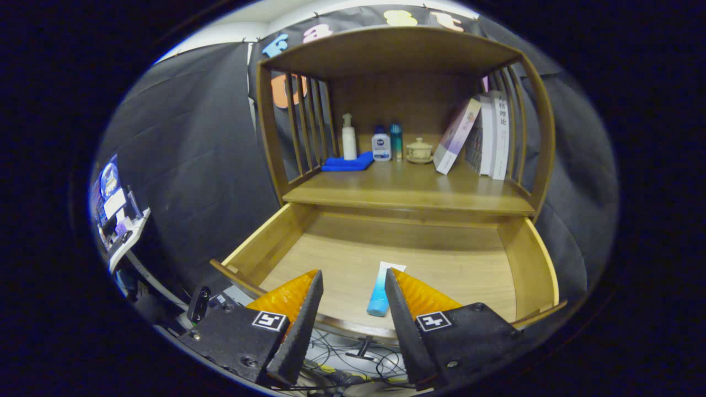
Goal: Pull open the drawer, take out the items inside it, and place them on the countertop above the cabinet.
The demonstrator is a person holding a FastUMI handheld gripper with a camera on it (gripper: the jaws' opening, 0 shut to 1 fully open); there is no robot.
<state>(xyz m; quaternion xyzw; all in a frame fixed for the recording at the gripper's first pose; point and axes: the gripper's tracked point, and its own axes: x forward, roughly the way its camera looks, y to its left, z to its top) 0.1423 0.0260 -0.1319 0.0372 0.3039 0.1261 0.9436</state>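
I have the tongs (353,275) spread wide and gripping nothing, hanging above the front of the open drawer (529,259). A blue tube (381,291) lies flat inside, beside the right fingertip, long axis running front to back, white end toward the tabletop (408,190). The finger covers its edge.

Black tool (353,275) with orange-backed fingers, square markers, screws

The camera rides on the claw (353,278), looking forward and slightly down from close over the open drawer's (529,259) front edge toward the counter (408,190).
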